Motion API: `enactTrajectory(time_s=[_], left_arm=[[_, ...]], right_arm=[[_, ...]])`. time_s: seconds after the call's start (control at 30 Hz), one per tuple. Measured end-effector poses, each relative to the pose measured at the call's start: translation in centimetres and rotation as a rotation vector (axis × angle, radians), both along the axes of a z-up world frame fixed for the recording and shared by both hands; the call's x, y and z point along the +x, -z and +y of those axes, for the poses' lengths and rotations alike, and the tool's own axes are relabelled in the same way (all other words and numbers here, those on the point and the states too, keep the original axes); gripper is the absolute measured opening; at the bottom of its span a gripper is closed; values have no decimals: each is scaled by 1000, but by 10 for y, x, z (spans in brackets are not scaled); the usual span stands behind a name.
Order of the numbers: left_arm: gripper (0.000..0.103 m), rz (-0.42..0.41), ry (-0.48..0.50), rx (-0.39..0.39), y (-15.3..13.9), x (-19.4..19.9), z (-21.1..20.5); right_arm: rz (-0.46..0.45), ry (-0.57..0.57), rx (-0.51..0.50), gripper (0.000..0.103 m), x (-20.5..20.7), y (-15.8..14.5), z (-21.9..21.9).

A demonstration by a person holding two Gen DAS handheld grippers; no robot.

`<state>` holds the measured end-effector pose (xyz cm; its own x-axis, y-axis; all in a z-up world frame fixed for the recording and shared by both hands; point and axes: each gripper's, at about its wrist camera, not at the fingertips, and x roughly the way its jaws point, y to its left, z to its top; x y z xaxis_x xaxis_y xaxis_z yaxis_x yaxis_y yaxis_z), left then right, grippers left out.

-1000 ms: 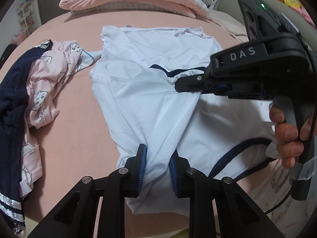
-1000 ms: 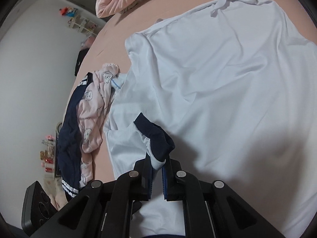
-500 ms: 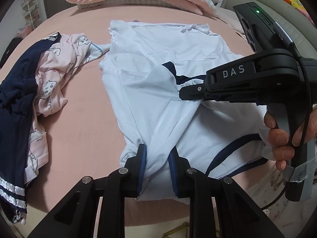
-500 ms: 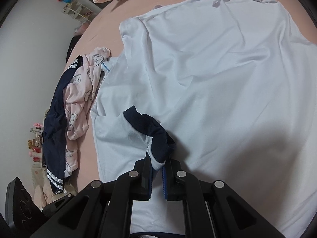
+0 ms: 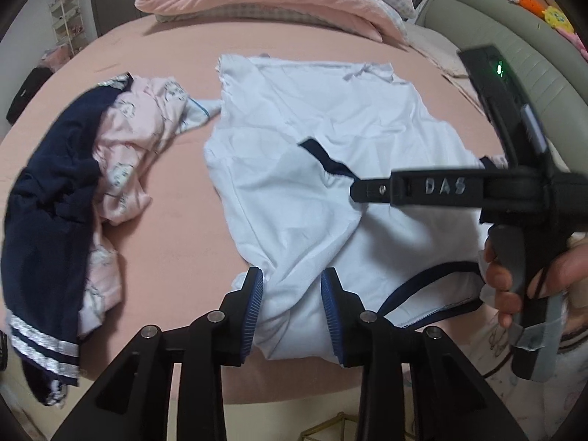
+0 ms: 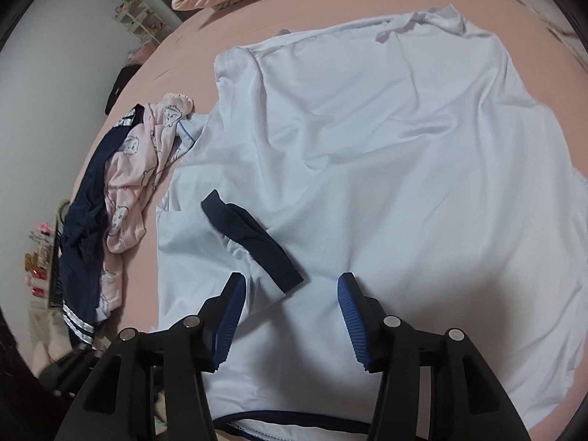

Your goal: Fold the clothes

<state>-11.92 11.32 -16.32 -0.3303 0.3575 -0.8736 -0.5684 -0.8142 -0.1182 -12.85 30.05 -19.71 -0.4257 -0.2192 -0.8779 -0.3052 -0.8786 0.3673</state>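
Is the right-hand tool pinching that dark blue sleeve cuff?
No, the right gripper stands open, and the navy cuff lies loose on the white shirt.

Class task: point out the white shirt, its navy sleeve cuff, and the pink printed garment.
white shirt [image 6: 386, 147]: right wrist view, middle of back panel.
navy sleeve cuff [image 6: 253, 239]: right wrist view, middle of band.
pink printed garment [image 5: 136, 147]: left wrist view, crumpled middle.

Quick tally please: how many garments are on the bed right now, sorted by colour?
White with navy trim: 1, the shirt spread flat on the bed.
Pink with cartoon print: 1, the pyjama piece crumpled beside it.
Navy with silver stripes: 1, the garment in the same heap.
Total: 3
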Motion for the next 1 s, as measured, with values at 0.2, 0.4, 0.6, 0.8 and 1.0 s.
enactTrajectory(time_s=[0.2, 0.4, 0.6, 0.8, 1.0], left_arm=[[47, 34, -38, -5, -12, -15, -8], [47, 93, -82, -123, -3, -43, -6], [47, 73, -103, -142, 6, -62, -7], [47, 12, -109, -179, 22, -43, -18], [47, 21, -36, -108, 13, -18, -43]], right_arm=[[19, -5, 21, 52, -1, -8, -1], [39, 10, 39, 52, -1, -12, 2], [58, 13, 70, 52, -3, -14, 3], [70, 13, 61, 52, -5, -13, 3], [46, -8, -46, 52, -3, -10, -5]])
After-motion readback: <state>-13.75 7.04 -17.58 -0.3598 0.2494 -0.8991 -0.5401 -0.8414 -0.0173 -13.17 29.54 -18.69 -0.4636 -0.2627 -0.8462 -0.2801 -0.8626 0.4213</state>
